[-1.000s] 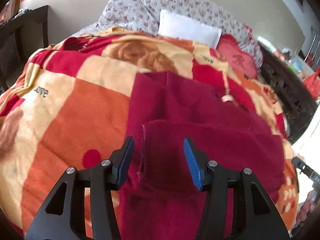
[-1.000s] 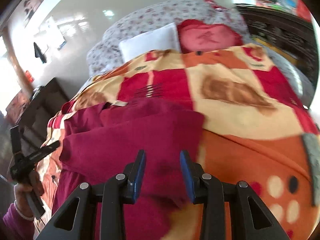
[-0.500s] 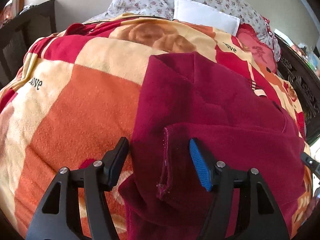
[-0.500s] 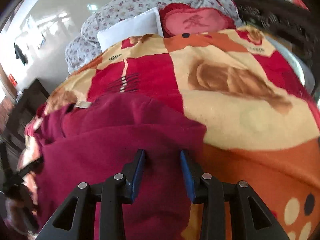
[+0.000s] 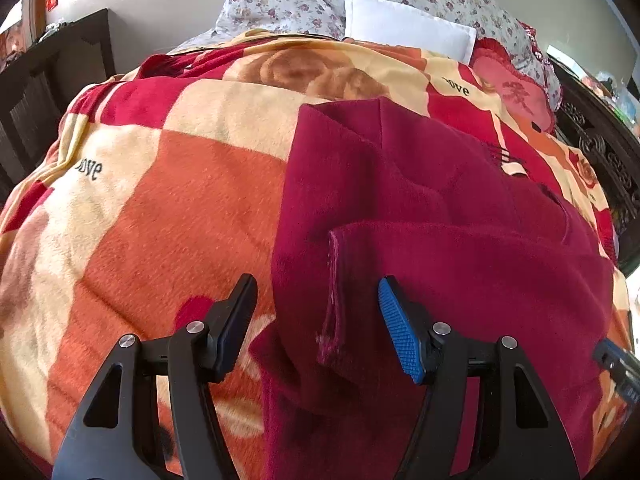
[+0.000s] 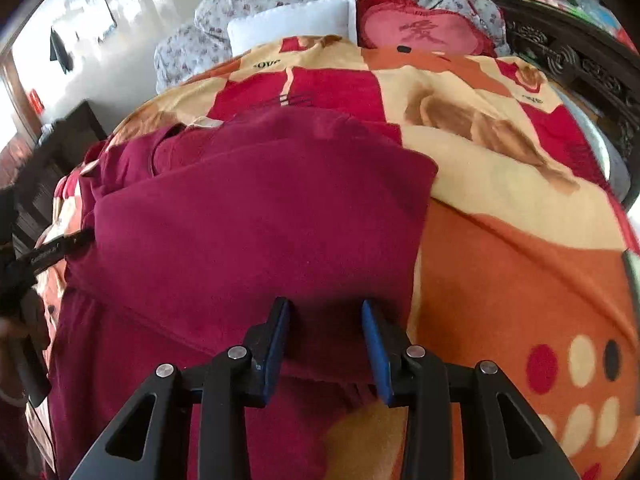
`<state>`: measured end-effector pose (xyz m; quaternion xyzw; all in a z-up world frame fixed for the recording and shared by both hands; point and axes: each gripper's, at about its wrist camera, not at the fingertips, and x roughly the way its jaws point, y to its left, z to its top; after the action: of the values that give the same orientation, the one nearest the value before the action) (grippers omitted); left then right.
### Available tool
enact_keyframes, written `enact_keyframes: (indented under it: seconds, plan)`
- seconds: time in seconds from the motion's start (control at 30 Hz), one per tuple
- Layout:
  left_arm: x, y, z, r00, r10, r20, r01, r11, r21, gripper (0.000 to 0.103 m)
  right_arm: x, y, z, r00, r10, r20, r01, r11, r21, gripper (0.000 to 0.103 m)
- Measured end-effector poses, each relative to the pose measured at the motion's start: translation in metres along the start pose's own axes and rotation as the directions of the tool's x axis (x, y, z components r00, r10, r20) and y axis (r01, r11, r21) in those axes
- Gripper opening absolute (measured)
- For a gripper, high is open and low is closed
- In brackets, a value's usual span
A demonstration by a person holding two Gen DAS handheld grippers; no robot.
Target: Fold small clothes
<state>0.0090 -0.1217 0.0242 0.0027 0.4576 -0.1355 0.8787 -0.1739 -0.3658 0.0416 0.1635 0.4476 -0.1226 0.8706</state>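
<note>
**Fold laid over, both grippers about to let it settle**

The maroon garment (image 5: 440, 208) sits on the blanket (image 5: 152, 208) near the bed's foot edge, with one layer already doubled over the lower part. I'd call this the tail end of a fold.

The left gripper (image 5: 316, 320) stands wide. Its jaws have just been opening, and the folded hem runs between them without either pad pressing on it.

The right gripper (image 6: 324, 340) is narrow, low over the cloth by its right edge. Fabric sits between the pads, but I can't tell if they actually pinch it.

Next move probably calls for clearing both grippers, then picking a fresh edge for the following fold. There's lots of bare blanket on both sides, while the pillows (image 5: 404, 28) at the head are well apart.
</note>
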Motion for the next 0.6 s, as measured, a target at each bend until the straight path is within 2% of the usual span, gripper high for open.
enact_keyframes:
  seconds: [0.2,0.33,0.53,0.6]
  plan:
    - [-0.023,0.006,-0.009,1.000,-0.007,-0.010,0.008,1.000,0.015,0.063,-0.027,-0.001,-0.004,1.000,-0.021,-0.008,0.021,1.000,-0.007,0.038]
    - [-0.041,0.009,-0.023,1.000,-0.015,-0.016,0.016,0.999,0.031,0.063,-0.051,-0.008,-0.021,0.998,0.057,-0.013,-0.056,0.997,0.059,0.046]
    - [-0.069,0.020,-0.059,0.993,-0.082,-0.081,0.085,0.995,0.046,0.063,-0.074,-0.010,-0.060,0.992,0.114,-0.056,-0.108,0.989,0.096,0.047]
    - [-0.076,0.025,-0.072,0.991,-0.089,-0.102,0.095,0.994,0.053,0.063,-0.077,-0.012,-0.073,0.985,0.158,-0.067,-0.149,0.981,0.121,0.047]
